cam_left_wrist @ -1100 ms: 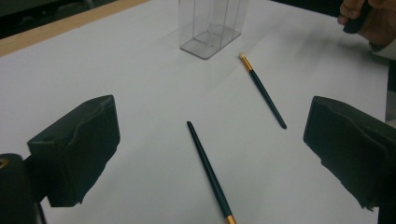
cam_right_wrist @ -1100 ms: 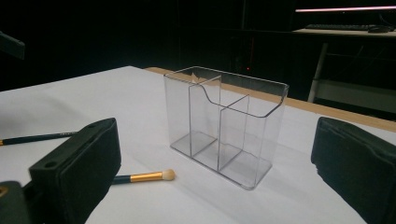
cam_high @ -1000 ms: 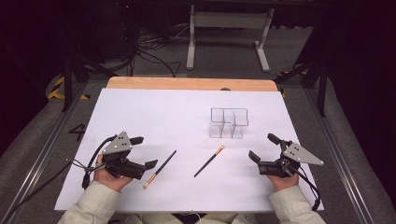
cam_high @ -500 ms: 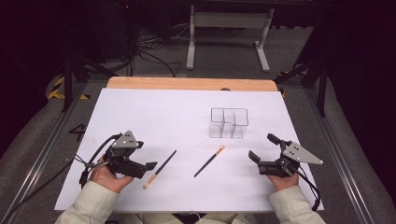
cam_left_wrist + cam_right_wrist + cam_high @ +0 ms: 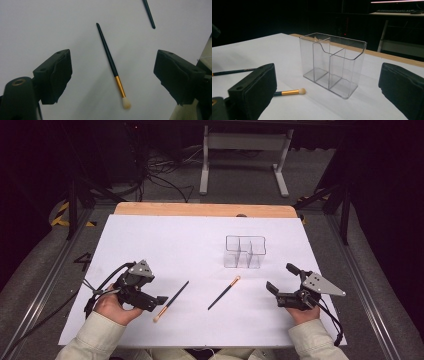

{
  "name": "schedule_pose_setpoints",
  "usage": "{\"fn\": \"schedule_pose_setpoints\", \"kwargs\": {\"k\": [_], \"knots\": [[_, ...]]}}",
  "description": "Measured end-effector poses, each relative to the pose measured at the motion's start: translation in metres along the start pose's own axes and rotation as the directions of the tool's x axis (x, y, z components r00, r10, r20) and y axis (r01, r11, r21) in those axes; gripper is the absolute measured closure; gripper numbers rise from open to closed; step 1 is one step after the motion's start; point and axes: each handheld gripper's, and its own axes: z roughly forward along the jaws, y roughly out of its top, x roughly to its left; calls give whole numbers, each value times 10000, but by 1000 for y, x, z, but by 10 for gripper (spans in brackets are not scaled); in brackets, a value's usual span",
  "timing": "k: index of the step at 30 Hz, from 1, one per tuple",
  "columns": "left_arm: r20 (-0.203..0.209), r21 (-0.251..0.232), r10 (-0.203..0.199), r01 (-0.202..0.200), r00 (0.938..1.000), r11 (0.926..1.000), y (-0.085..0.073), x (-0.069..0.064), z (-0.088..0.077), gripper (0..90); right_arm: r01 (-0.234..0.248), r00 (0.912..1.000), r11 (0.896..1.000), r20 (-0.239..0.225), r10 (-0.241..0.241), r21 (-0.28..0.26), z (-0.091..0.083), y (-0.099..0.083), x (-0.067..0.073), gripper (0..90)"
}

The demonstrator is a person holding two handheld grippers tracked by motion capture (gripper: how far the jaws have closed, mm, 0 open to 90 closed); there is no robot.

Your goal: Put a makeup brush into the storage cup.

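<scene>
Brush (image 5: 111,65) on the white bench (image 5: 190,240), between the left gripper's (image 5: 159,300) parted pads

Left gripper has just narrowed slightly, gripping nothing; better to close squarely on the slim black handle above the gold ferrule. Second brush (image 5: 224,292) lies centre; clear divided holder (image 5: 244,251) beyond; right gripper (image 5: 272,287) gapes empty.

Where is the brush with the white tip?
In the high view the brush lies on the white table, just beside the left gripper, left of the other brush.

Left claw (image 5: 161,299) hangs low, jaws wide but just closing slightly; right claw (image 5: 280,282) gapes.
</scene>
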Motion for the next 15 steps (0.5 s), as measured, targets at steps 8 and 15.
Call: {"fn": "schedule_pose_setpoints", "kwargs": {"k": [8, 15], "knots": [[-43, 949, 45, -41, 10000, 9955, 4, -2, 9, 202, 21, 10000, 10000, -11, -21, 50, 0, 0, 0, 23], [520, 1582, -42, -41, 9986, 9874, 6, -3, 16, 313, 1, 10000, 10000, -1, -1, 88, -1, -1, 0, 23]]}}
